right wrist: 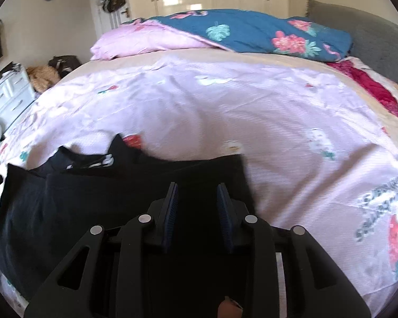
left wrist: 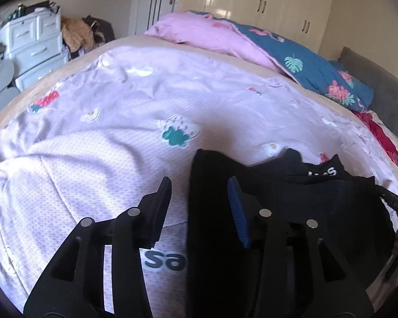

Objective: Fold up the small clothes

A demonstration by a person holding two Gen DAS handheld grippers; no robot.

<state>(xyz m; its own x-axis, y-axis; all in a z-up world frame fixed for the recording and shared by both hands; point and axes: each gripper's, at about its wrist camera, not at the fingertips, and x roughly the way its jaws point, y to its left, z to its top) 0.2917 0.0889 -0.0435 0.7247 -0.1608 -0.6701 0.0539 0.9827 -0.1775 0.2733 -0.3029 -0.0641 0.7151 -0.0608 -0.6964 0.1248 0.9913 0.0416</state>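
I'm looking down both grippers at a black garment (right wrist: pixel 114 206) lying on the lilac printed bedspread (left wrist: pixel 106 122), near the edge closest to me. It's spread flat-ish, with white lettering near its far edge and a couple of pointed corners sticking up at the back.

Key relation — the garment's long axis runs side to side across both views, so one gripper sits at each end of it. The left gripper (left wrist: pixel 199 206) is at the garment's left edge: in the left wrist view its right finger is over the black cloth, its left finger over bare bedspread, and the cloth edge runs up between them. The right gripper (right wrist: pixel 197 212) is at the other end, both fingers over black fabric, with the garment's right edge just beside it. Neither hand is clearly nearer; each has its own end.

Jaws: left gripper stands partly open, with a clear gap and no pad pressing cloth that I can see. Right gripper is parted more narrowly — cloth lies under the gap, but I see nothing pinched between the pads. So nothing is held by either, as far as I can tell.

My guess is that the next grab needs each gripper to drop straight onto its own end. A folded pink and blue floral duvet (right wrist: pixel 251 34) lies well apart at the far side of the bed.
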